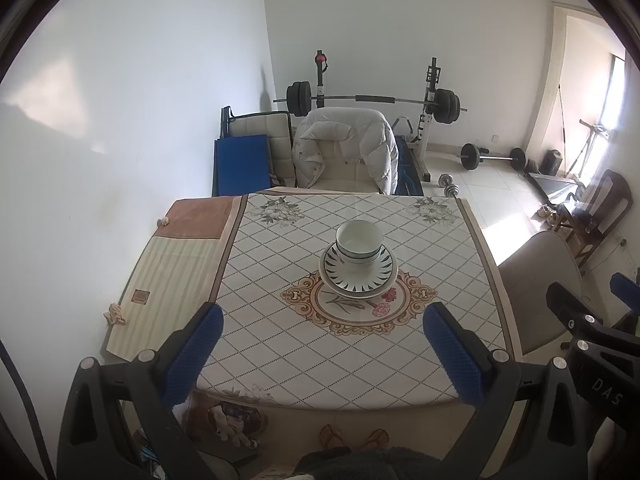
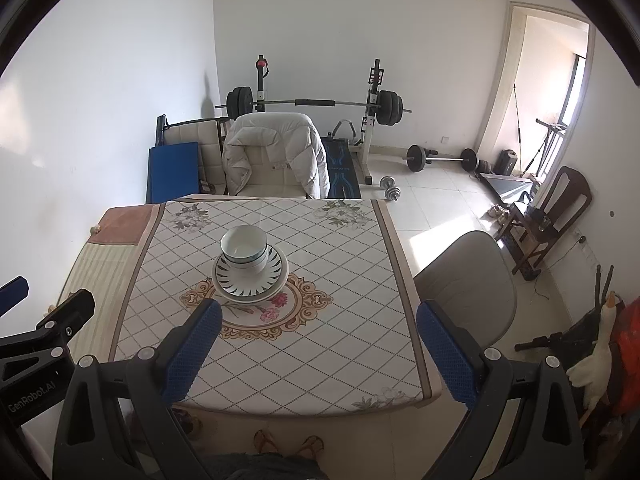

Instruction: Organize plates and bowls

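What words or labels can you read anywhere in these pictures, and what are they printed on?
"GenRobot.AI": on the black body of the left gripper, seen from the right wrist camera.
"DAS": on the black body of the right gripper, seen from the left wrist camera; the word may run on out of sight.
Small brown patch on the striped cloth: too blurred to read.

You had open tablecloth [image 1: 280, 344] on every side of the stacked bowls and plates [image 1: 359, 264], the table's only obstacle. Beyond the stack, a jacket-draped chair [image 1: 346, 152] closed the far edge; right of it, a grey chair [image 2: 466, 276] crowded the table's side.
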`<action>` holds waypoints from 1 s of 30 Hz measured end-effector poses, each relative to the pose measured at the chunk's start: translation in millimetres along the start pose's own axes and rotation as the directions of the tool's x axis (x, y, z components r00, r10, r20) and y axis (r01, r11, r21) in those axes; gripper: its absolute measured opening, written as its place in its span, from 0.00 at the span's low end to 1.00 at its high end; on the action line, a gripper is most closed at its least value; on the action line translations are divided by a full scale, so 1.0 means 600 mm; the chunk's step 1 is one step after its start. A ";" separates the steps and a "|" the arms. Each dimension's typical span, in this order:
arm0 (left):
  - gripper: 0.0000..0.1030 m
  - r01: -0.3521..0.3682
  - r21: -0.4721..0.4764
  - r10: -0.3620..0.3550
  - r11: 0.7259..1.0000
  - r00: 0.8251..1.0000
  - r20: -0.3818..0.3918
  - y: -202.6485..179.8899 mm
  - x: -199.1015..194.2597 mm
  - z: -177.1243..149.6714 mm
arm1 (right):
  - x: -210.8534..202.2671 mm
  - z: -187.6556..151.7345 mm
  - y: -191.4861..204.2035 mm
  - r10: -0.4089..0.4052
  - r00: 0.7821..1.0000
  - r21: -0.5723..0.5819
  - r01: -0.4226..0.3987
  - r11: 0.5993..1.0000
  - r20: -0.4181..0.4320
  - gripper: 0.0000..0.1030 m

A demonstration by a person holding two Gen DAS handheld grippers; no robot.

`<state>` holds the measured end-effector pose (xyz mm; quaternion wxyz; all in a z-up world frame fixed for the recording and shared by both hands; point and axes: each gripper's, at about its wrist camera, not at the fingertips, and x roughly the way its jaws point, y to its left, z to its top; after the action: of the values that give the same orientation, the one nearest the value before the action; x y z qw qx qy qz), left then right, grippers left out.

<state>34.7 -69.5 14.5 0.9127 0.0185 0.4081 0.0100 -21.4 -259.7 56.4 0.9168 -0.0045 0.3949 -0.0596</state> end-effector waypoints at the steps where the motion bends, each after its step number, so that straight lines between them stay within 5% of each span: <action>1: 1.00 0.000 -0.001 0.000 1.000 1.000 0.000 0.000 0.000 0.000 | 0.000 -0.001 0.001 0.000 1.000 0.003 0.000 1.000 0.000 0.97; 30: 1.00 0.000 0.003 0.000 1.000 1.000 0.013 0.009 -0.002 0.004 | -0.009 -0.003 0.002 -0.007 1.000 0.014 0.007 1.000 0.003 0.97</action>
<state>35.3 -64.1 17.3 0.9153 0.0201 0.4022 0.0094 -26.2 -257.7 58.8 0.9172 0.0007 0.3930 -0.0655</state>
